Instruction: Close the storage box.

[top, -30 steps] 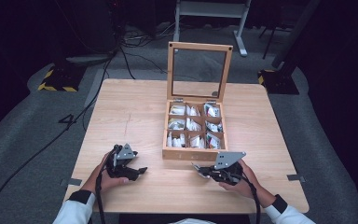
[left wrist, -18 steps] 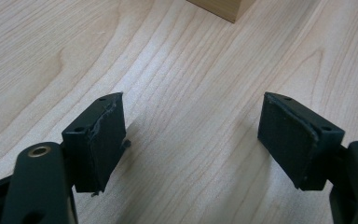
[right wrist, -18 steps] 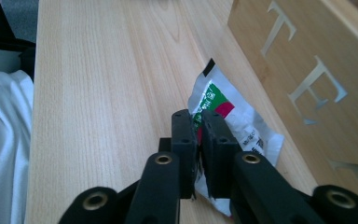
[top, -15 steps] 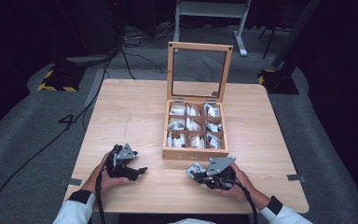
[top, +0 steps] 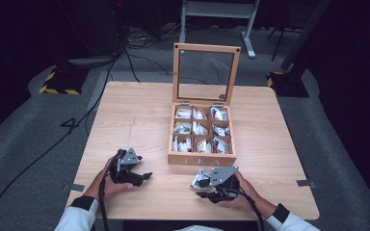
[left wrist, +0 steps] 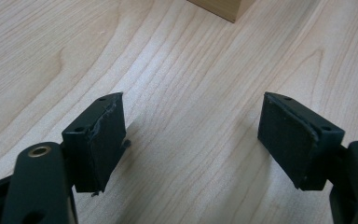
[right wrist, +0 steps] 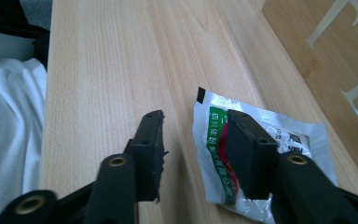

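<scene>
1. Pale wood grain is running across the bench (top: 139, 120), and a wooden tea box (top: 201, 159) is standing on it right of centre, its glass-paned lid (top: 205, 72) propped upright at the back.
2. The box's compartments are holding tea sachets (top: 196, 129), mostly white and silvery; their print is too small to read in the high view.
3. The right gripper (top: 203, 189) is lying low over the bench just in front of the box's lettered front wall, held in the person's right hand (top: 238, 195).
4. Its fingers (right wrist: 149, 140) have just been opening and are now standing apart, with bare bench between them.
5. A silvery tea sachet (right wrist: 303, 135) with a green and red band is lying flat on the bench in the right gripper view, partly under the right-hand finger and not pinched between the two; whether that finger is touching it cannot be told.
6. In the high view that sachet (top: 198, 179) is showing at the gripper's tip, near the box's front and apart from it.
7. The left gripper (top: 142, 177) is resting at the bench's near left, well apart from the box, in the person's left hand (top: 107, 180).
8. Its fingers (left wrist: 100, 140) are standing apart over bare wood with nothing between them, and a corner of the box (left wrist: 219, 7) is showing ahead.
</scene>
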`<state>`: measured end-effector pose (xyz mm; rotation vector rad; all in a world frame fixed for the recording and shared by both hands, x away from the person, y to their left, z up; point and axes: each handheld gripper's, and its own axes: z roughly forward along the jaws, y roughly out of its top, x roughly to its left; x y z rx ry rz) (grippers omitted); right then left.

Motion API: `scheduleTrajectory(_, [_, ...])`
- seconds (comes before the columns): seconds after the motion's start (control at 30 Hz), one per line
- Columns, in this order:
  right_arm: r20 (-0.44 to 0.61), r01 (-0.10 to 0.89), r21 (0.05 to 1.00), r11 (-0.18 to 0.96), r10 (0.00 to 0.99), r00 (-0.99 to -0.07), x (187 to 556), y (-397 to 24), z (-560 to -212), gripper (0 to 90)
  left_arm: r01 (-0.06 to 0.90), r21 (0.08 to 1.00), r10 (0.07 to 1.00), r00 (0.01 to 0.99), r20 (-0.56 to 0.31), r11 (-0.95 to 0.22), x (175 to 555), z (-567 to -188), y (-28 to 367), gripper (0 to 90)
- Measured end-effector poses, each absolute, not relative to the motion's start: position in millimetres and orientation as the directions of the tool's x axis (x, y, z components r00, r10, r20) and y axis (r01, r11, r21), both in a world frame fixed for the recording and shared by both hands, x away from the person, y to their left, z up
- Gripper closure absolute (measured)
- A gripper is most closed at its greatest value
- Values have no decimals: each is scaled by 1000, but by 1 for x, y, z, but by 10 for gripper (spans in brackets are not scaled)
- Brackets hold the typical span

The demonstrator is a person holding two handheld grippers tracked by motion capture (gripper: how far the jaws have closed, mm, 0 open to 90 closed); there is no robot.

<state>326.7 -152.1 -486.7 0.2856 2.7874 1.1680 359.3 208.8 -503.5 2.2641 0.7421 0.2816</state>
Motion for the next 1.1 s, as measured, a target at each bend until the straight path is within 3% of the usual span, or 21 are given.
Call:
scheduleTrajectory(0.53, [-91, 98, 763, 639, 255, -963, 334, -172, -457, 411, 462, 674, 617, 787, -12, -576, 360, -500, 208, 224])
scheduleTrajectory(0.8, [-132, 111, 798, 592, 351, -927, 344, -189, -435, 343, 481, 665, 651, 759, 10, -571, 366, -496, 211, 215])
scheduleTrajectory(1.1, [-106, 159, 842, 516, 447, -888, 366, -218, -411, 374, 463, 684, 621, 784, -18, -564, 384, -480, 207, 221])
